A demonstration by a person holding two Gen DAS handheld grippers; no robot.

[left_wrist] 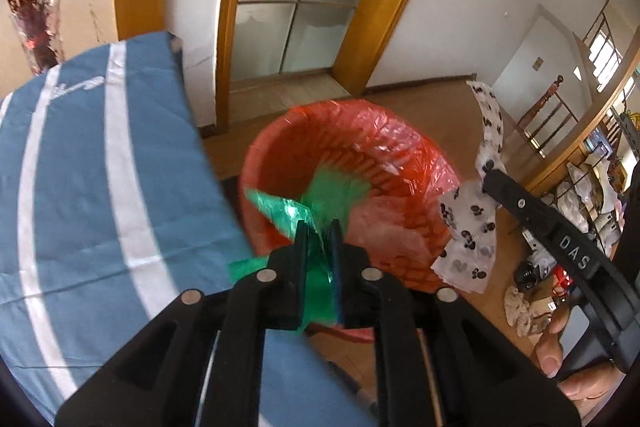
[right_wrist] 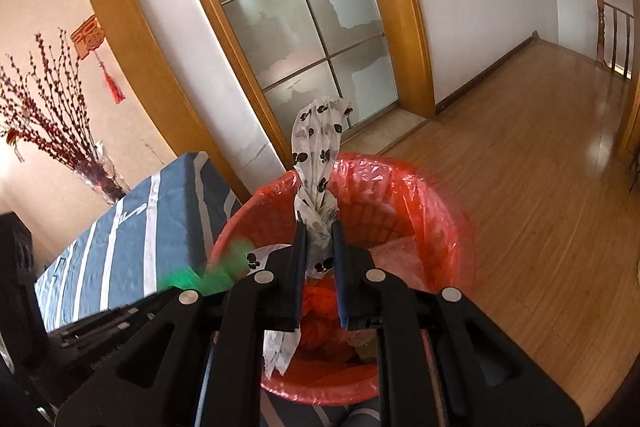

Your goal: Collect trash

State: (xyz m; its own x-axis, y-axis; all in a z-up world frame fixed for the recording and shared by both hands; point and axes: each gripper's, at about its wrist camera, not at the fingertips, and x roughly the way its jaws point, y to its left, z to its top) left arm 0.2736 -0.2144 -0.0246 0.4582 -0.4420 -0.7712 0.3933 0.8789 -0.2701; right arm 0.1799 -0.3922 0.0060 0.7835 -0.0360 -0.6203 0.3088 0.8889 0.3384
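A red bin (left_wrist: 400, 163) lined with a red plastic bag stands on the wooden floor; it also shows in the right wrist view (right_wrist: 420, 195). My left gripper (left_wrist: 320, 227) is shut on a green foil wrapper (left_wrist: 316, 199) and holds it over the bin's near rim. My right gripper (right_wrist: 318, 227) is shut on a white wrapper with black prints (right_wrist: 320, 147), held above the bin. The right gripper (left_wrist: 490, 179) and its wrapper (left_wrist: 472, 227) show at the bin's right in the left wrist view. The green wrapper (right_wrist: 224, 267) shows blurred at left.
A table with a blue, white-striped cloth (left_wrist: 80, 167) stands left of the bin, also in the right wrist view (right_wrist: 132, 235). A wood-framed glass door (right_wrist: 304, 19) is behind. A vase of red branches (right_wrist: 92, 171) stands far left. Clutter (left_wrist: 536, 291) lies on the floor at right.
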